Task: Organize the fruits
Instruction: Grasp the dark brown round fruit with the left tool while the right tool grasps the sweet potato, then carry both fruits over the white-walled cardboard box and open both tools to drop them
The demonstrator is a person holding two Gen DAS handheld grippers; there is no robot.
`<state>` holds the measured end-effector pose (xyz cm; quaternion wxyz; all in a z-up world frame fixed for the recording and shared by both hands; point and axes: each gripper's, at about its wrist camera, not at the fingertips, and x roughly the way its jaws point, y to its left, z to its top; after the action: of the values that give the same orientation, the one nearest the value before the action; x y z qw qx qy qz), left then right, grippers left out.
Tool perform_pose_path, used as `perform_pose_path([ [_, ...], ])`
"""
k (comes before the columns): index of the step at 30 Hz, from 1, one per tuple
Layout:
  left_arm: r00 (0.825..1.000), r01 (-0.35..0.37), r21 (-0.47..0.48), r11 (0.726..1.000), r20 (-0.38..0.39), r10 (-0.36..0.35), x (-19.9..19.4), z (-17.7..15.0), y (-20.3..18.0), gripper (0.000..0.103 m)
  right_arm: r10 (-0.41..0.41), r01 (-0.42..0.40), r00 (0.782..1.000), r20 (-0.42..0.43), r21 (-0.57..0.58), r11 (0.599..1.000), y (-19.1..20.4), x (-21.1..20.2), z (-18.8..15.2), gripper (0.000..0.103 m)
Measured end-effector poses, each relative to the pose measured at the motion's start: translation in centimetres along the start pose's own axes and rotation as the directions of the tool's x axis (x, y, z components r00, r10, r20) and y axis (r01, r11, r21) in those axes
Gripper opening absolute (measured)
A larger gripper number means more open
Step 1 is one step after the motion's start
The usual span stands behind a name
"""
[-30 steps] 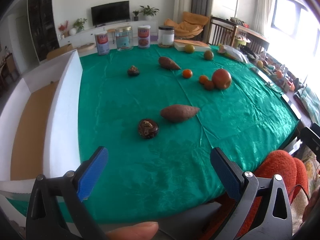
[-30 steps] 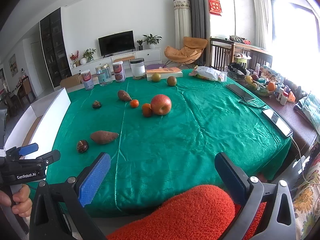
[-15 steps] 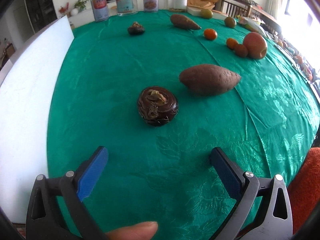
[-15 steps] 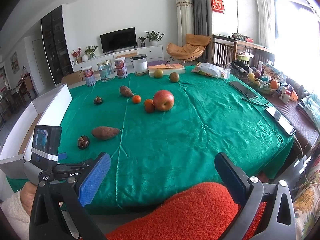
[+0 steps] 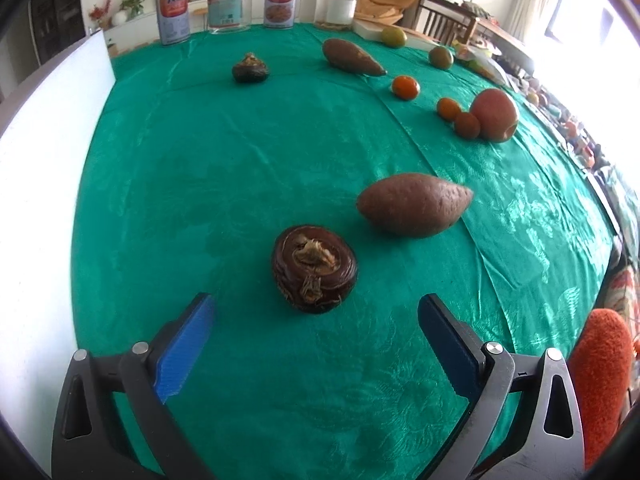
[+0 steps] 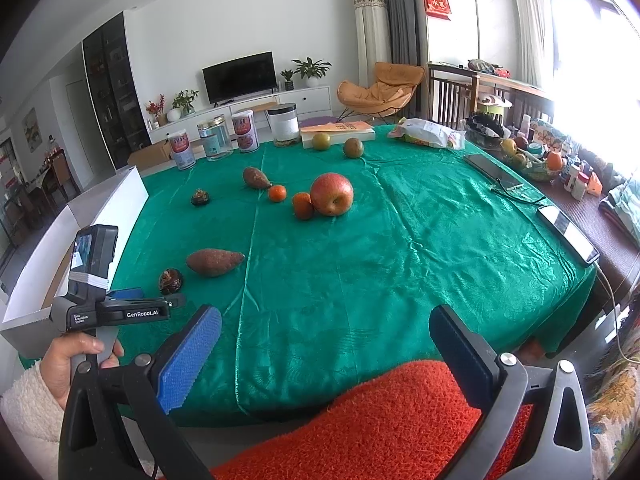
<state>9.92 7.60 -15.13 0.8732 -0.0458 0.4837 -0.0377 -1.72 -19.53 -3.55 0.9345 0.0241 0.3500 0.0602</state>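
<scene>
Green-clothed counter (image 5: 248, 168), fruit scattered.
Left claw (image 5: 316, 312) gapes wide, holding nothing, just short of a dark, ringed water chestnut (image 5: 314, 274) at frame centre; right claw (image 6: 324, 332) likewise wide and bare.

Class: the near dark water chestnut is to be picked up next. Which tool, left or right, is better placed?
Left. The left tool is open, right before the water chestnut; the right tool hangs back off the table edge.

The left gripper (image 6: 138, 307), at the lower left of the right wrist view, carries "GenRobot.AI" in white on its black body. A smaller white label beside it reads "Data Acquisition System". The red wall hanging (image 6: 436, 0), upper right, bears characters too small to read.
</scene>
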Motion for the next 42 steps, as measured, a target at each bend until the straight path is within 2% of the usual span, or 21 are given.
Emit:
perform_pose_path([
  [2, 1.000, -0.014, 0.028, 1.000, 0.001, 0.014, 0.5, 0.4, -0.5, 0.100, -0.003, 0.003, 1.000, 0.003, 0.005, 1.000, -0.1, -0.1, 0.0, 0.103],
  [4, 1.000, -0.021, 0.040, 0.999, 0.012, 0.021, 0.8, 0.7, -0.6, 0.091, -0.006, 0.006, 1.000, 0.003, 0.009, 1.000, -0.3, -0.2, 0.1, 0.103],
  [6, 0.997, -0.066, 0.069, 0.995, 0.034, 0.064, 0.7, 0.9, -0.9, 0.058, -0.007, 0.007, 1.000, 0.000, 0.013, 1.000, -0.4, -0.2, 0.0, 0.103],
  [8, 0.997, -0.061, 0.072, 0.996, 0.042, 0.058, 0.4, 0.8, -0.6, 0.045, -0.003, 0.003, 1.000, -0.008, 0.015, 1.000, -0.4, 0.0, 0.0, 0.103],
  [10, 0.998, -0.043, 0.044, 0.998, 0.041, 0.042, 0.0, 0.6, -0.1, 0.044, 0.025, -0.025, 0.999, -0.023, 0.009, 1.000, -0.4, 0.5, 0.3, 0.103],
  [12, 0.998, -0.037, 0.019, 0.999, 0.052, 0.036, -0.5, 0.3, 0.3, 0.044, 0.105, -0.106, 0.993, -0.048, -0.011, 0.994, -0.2, 1.5, 1.5, 0.103],
  [15, 0.996, -0.026, -0.018, 1.000, 0.082, 0.027, -1.8, 0.0, 0.9, 0.044, 0.204, -0.224, 0.969, -0.140, -0.149, 0.963, 1.9, 4.8, 4.3, 0.103],
  [17, 0.995, -0.009, -0.041, 0.999, 0.100, 0.013, -2.8, 0.0, 1.3, 0.044, 0.205, -0.272, 0.950, -0.237, -0.295, 0.916, 4.9, 8.4, 5.7, 0.103],
  [18, 0.994, -0.004, -0.049, 0.999, 0.105, 0.009, -3.4, 0.0, 1.4, 0.044, 0.223, -0.321, 0.929, -0.295, -0.344, 0.882, 6.6, 10.4, 6.2, 0.103],
  [21, 0.993, 0.017, -0.063, 0.998, 0.117, -0.009, -5.2, 0.0, 1.7, 0.044, 0.296, -0.485, 0.843, -0.450, -0.395, 0.780, 11.3, 16.0, 7.2, 0.102],
  [22, 0.992, 0.025, -0.066, 0.998, 0.122, -0.016, -5.9, 0.1, 1.8, 0.044, 0.292, -0.511, 0.825, -0.484, -0.416, 0.752, 12.9, 17.6, 7.4, 0.100],
  [24, 0.990, 0.034, -0.068, 0.997, 0.141, -0.024, -7.6, 0.2, 2.2, 0.044, 0.249, -0.532, 0.806, -0.537, -0.474, 0.702, 15.7, 20.4, 7.7, 0.089],
  [28, 0.982, 0.035, -0.080, 0.996, 0.190, -0.019, -11.1, 0.7, 3.4, 0.044, 0.110, -0.573, 0.761, -0.639, -0.584, 0.574, 19.7, 24.3, 6.0, 0.085],
  [29, 0.980, 0.034, -0.087, 0.996, 0.201, -0.016, -11.8, 0.8, 3.8, 0.044, 0.068, -0.574, 0.758, -0.649, -0.615, 0.541, 20.2, 24.8, 5.4, 0.079],
  [31, 0.975, 0.034, -0.103, 0.994, 0.220, -0.010, -13.1, 0.9, 4.8, 0.044, 0.009, -0.566, 0.760, -0.650, -0.655, 0.501, 20.9, 25.4, 4.2, 0.054],
  [32, 0.973, 0.035, -0.112, 0.993, 0.229, -0.009, -13.7, 1.0, 5.3, 0.044, 0.004, -0.565, 0.756, -0.654, -0.650, 0.508, 21.0, 25.7, 4.0, 0.047],
  [34, 0.970, 0.037, -0.132, 0.991, 0.242, -0.004, -14.7, 1.0, 6.3, 0.044, 0.032, -0.568, 0.739, -0.673, -0.597, 0.566, 20.3, 26.1, 4.4, 0.046],
  [36, 0.968, 0.038, -0.153, 0.987, 0.252, 0.002, -15.9, 0.9, 7.5, 0.044, 0.105, -0.576, 0.710, -0.697, -0.488, 0.656, 18.9, 26.6, 5.3, 0.045],
  [39, 0.961, 0.010, -0.191, 0.982, 0.273, 0.043, -18.1, 0.5, 9.9, 0.044, 0.280, -0.558, 0.665, -0.692, -0.212, 0.803, 15.9, 26.9, 7.5, 0.045],
  [40, 0.957, -0.016, -0.209, 0.978, 0.280, 0.075, -18.8, 0.3, 10.9, 0.044, 0.364, -0.568, 0.638, -0.679, -0.096, 0.817, 15.3, 26.6, 8.2, 0.045],
  [42, 0.944, -0.092, -0.251, 0.964, 0.285, 0.164, -19.9, 0.0, 13.1, 0.044, 0.545, -0.631, 0.556, -0.628, 0.108, 0.768, 15.4, 25.2, 9.2, 0.045],
])
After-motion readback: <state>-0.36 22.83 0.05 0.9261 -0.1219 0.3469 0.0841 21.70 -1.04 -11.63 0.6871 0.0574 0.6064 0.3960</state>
